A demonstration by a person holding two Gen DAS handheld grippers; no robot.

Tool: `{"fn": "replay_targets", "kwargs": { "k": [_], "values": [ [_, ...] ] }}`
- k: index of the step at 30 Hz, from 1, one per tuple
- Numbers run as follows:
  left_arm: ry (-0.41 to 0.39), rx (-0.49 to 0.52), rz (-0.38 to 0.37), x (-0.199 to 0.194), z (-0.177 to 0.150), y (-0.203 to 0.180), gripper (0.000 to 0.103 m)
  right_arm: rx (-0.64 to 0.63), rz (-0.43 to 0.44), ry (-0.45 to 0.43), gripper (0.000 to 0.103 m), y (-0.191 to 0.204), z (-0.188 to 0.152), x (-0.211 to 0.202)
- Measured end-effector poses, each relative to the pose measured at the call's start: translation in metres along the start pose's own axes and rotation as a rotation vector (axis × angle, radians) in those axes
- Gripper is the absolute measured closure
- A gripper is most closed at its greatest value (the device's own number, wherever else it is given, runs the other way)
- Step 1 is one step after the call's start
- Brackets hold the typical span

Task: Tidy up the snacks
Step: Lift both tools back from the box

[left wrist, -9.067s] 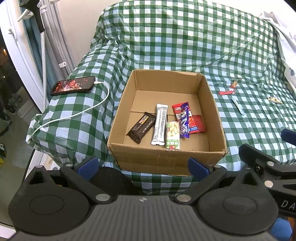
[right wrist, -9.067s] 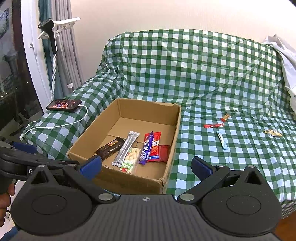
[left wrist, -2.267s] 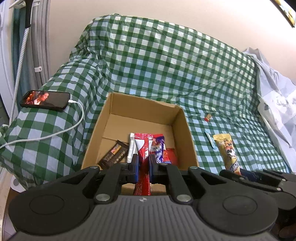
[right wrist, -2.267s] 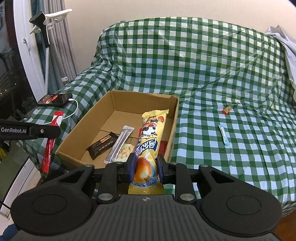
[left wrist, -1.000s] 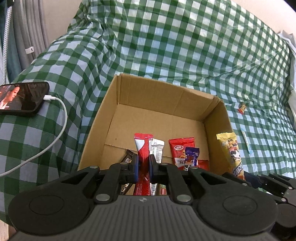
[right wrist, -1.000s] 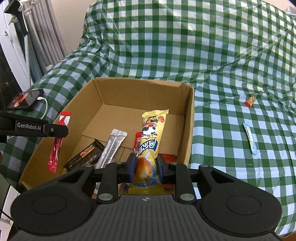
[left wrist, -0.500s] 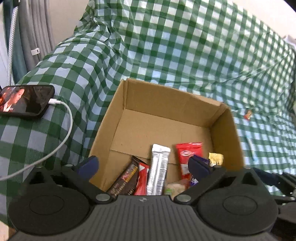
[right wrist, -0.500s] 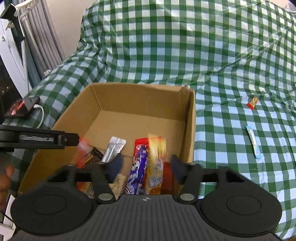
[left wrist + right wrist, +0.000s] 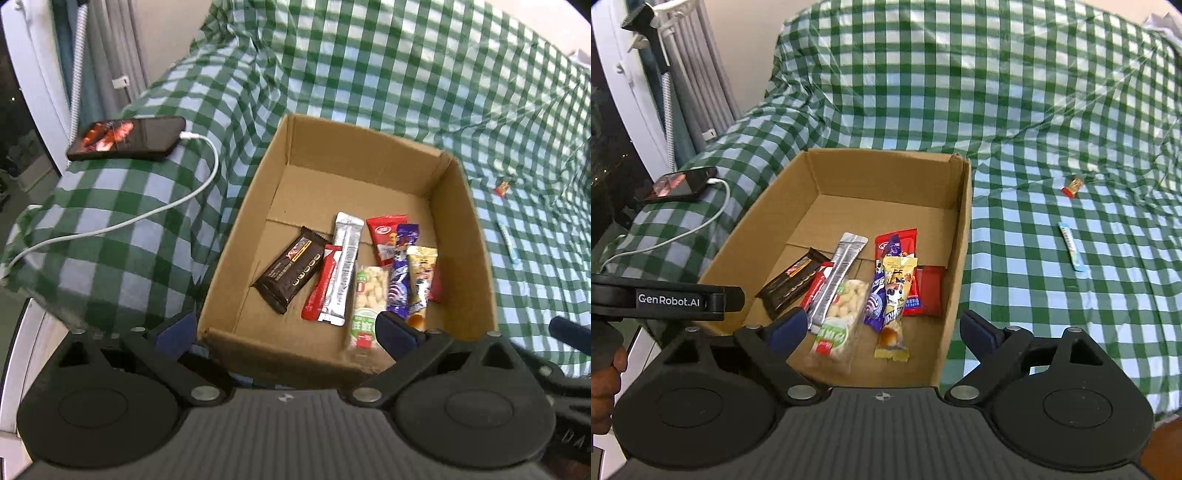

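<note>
Cardboard box (image 9: pixel 956 236) | snacks inside | right tongs (image 9: pixel 882 328) opening, empty

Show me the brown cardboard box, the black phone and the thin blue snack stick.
brown cardboard box (image 9: pixel 960 236), right wrist view, right wall
black phone (image 9: pixel 147 138), left wrist view, dark screen
thin blue snack stick (image 9: pixel 1071 245), right wrist view, wrapper middle

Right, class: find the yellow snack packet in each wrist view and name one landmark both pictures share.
Left wrist view: yellow snack packet lies at the right of the cardboard box, beside the purple wrapper.
Right wrist view: it lies mid-frame, lower centre of the box floor.
Shared landmark: the silver stick pack.
</note>
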State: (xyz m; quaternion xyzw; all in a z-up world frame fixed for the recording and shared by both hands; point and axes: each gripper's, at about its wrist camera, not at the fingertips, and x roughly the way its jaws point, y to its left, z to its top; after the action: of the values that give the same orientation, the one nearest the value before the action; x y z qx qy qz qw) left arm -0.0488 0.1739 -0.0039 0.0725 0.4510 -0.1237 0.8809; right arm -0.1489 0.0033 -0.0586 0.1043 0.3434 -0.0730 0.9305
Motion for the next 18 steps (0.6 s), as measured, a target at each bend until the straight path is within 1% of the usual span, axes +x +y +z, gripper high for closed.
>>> {"fn": "replay_targets", "kwargs": {
  "k": [7, 13, 18],
  "values": [
    [-0.093, 0.025, -0.008, -0.047, -0.016, -0.014, 0.000, -0.041, -0.020, -0.071, 0.009, 0.008, -0.016, -0.044],
    [-0.137, 0.050, -0.007, -0.075, -0.035, -0.023, 0.000, -0.037, -0.035, -0.130, 0.008, 0.007, -0.028, -0.073],
    [-0.181, 0.067, 0.004, -0.096, -0.049, -0.027, 0.000, -0.047, -0.025, -0.153, 0.006, 0.007, -0.036, -0.091]
  ]
}}
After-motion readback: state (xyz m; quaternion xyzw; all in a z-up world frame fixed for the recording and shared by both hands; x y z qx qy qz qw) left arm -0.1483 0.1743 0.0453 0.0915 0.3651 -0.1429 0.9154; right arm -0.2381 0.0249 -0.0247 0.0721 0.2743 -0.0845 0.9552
